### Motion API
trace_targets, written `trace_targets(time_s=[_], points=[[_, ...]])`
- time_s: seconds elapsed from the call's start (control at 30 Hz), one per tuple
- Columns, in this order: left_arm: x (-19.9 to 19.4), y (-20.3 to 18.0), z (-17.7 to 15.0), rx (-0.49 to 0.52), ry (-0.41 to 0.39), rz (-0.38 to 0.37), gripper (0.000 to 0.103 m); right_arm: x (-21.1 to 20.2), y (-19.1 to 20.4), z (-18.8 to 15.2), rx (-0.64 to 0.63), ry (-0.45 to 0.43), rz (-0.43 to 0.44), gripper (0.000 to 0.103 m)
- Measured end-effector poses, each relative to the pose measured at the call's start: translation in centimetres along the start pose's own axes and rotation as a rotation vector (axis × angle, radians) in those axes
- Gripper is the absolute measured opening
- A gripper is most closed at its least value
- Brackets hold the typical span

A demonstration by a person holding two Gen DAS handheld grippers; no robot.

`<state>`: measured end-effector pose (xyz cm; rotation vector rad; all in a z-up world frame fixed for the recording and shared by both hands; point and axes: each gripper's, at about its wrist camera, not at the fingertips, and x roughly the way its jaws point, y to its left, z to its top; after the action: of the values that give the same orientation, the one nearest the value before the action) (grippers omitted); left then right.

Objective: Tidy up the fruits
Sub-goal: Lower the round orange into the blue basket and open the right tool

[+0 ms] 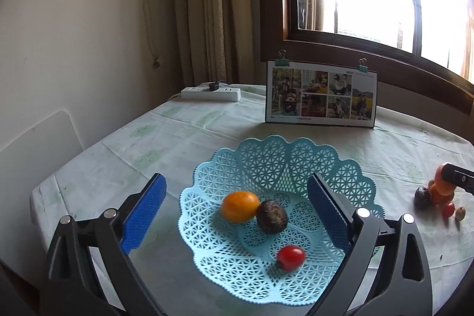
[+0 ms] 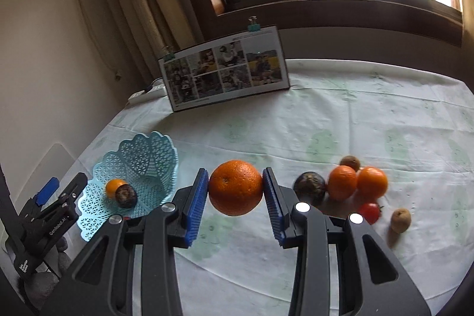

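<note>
A light blue lattice basket (image 1: pixel 331 165) (image 2: pixel 154 150) sits on the table. In it lie a small orange fruit (image 1: pixel 239 205) (image 2: pixel 114 187), a dark round fruit (image 1: pixel 271 216) (image 2: pixel 126 195) and a red tomato (image 1: pixel 291 256). My left gripper (image 1: pixel 237 206) hovers open above the basket, its blue pads on either side of the fruit. My right gripper (image 2: pixel 235 188) is shut on a large orange (image 2: pixel 235 187), held above the tablecloth. To its right lie a dark fruit (image 2: pixel 309 187), two oranges (image 2: pixel 342 182) (image 2: pixel 372 182), a tomato (image 2: pixel 369 212) and two brown fruits (image 2: pixel 400 220).
A photo board (image 1: pixel 321 95) (image 2: pixel 225 70) with binder clips stands at the back of the table. A white power strip (image 1: pixel 211 94) lies at the back left corner. The tablecloth (image 2: pixel 326 120) is pale with green prints. Wall, curtain and window lie behind.
</note>
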<state>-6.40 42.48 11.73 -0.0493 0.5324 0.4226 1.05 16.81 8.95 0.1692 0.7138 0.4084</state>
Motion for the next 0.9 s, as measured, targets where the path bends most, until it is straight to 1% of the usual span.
trace_targets(time_s=[0.2, 0.4, 0.6, 0.63, 0.7, 0.9], points=[[-0.1, 1.7, -0.4, -0.018, 0.003, 0.02, 0.097, 1.9, 5.0, -0.1, -0.072, 0.036, 0.087, 0.038], [0.0, 2.9, -0.6, -0.039, 0.009, 0.029, 0.099, 3.8, 8.7, -0.5, -0.126, 0.082, 0.138, 0.038], [0.1, 3.5, -0.6, -0.054, 0.014, 0.031, 0.1, 4.9, 10.2, -0.6, -0.145, 0.099, 0.171, 0.04], [0.2, 3.6, -0.6, -0.054, 0.014, 0.029, 0.1, 4.9, 10.3, -0.6, -0.145, 0.093, 0.174, 0.045], [0.2, 3.6, -0.5, -0.055, 0.016, 0.028, 0.1, 4.8, 10.2, -0.6, -0.143, 0.083, 0.175, 0.052], [0.2, 3.0, -0.4, -0.05, 0.013, 0.019, 0.1, 4.3, 8.7, -0.5, -0.118, 0.071, 0.146, 0.052]])
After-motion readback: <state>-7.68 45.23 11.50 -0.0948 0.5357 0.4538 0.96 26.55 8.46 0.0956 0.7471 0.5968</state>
